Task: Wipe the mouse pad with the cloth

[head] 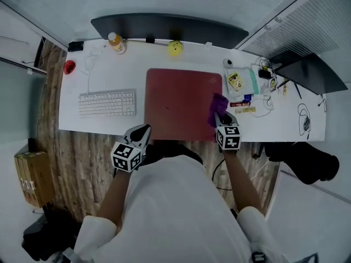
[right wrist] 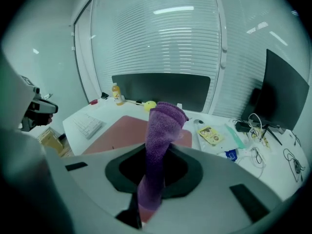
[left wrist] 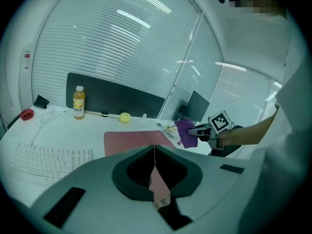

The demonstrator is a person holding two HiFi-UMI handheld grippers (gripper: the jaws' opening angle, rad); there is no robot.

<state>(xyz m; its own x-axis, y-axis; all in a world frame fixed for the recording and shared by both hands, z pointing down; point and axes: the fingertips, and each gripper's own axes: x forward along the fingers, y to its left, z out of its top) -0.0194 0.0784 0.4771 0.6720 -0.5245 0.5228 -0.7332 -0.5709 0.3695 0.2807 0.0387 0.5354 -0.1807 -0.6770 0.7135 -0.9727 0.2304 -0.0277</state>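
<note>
A dark red mouse pad [head: 182, 102] lies in the middle of the white desk [head: 98, 122]; it also shows as the mouse pad [left wrist: 134, 139] and the mouse pad [right wrist: 122, 130]. My right gripper [head: 223, 117] hovers over the pad's right front corner, shut on a purple cloth [head: 218, 108]. The cloth [right wrist: 159, 147] stands up between the jaws; from the left it shows as the cloth [left wrist: 186, 133]. My left gripper [head: 142, 131] hangs at the desk's front edge by the pad's left corner, jaws closed together with nothing in them.
A white keyboard [head: 107, 103] lies left of the pad. At the back stand a juice bottle [head: 115, 43], a yellow ball [head: 175, 49] and a red object [head: 69, 67]. Cables, packets and small items [head: 247, 86] crowd the right side. A dark monitor [right wrist: 282, 94] sits far right.
</note>
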